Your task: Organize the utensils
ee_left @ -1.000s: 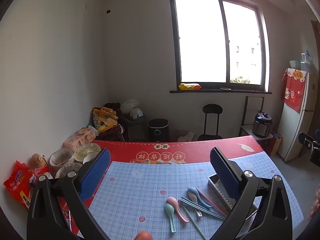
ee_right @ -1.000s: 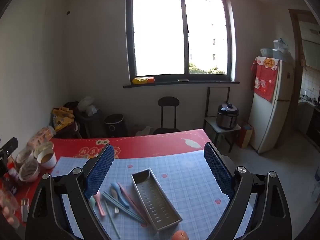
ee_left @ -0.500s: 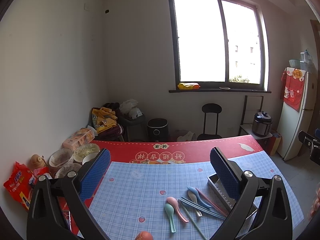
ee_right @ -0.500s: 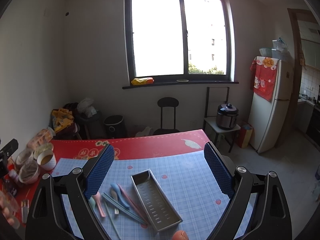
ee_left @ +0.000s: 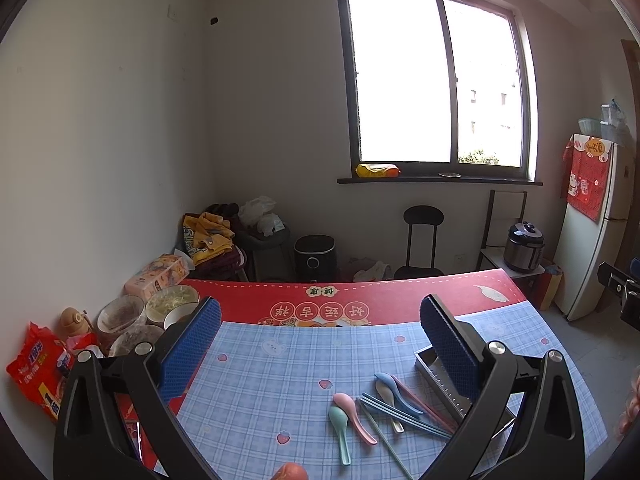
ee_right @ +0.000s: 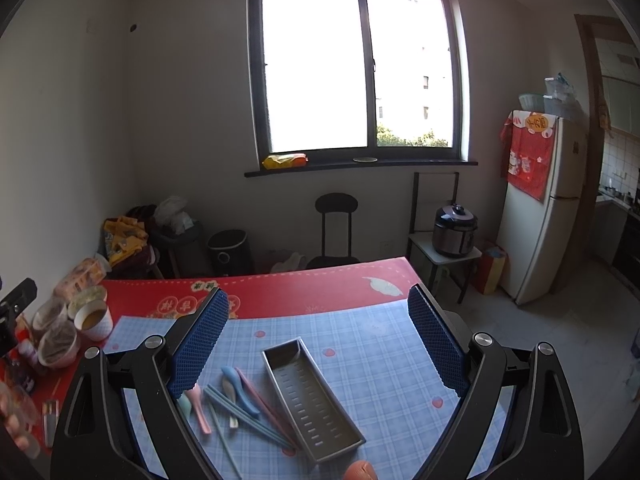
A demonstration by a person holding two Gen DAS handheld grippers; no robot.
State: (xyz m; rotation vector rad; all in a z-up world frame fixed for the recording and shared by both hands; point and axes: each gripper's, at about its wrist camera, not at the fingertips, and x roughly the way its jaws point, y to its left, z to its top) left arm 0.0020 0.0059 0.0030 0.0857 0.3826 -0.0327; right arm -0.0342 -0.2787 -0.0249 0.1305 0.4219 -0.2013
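Nothing moved since earlier frames | left gripper point(ee_left: 320, 344) and right gripper point(ee_right: 318, 338) held spread, empty | spoons point(ee_right: 240, 390), chopsticks point(ee_right: 244, 412) below-left of right gripper, beside tray point(ee_right: 312, 396) | judged light, slippery; handles mid-length preferred.

Blue checked mat point(ee_right: 360, 344) on red tablecloth point(ee_right: 304, 284); pink spoon point(ee_left: 354, 416), green spoon point(ee_left: 340, 430), grey tray point(ee_right: 312, 396).

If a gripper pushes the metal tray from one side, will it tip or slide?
The metal tray is long, low and flat-bottomed, so it probably slides rather than tips. It looks thin and holds nothing, so likely light. On the smooth checked tablecloth a push near one end may turn it.
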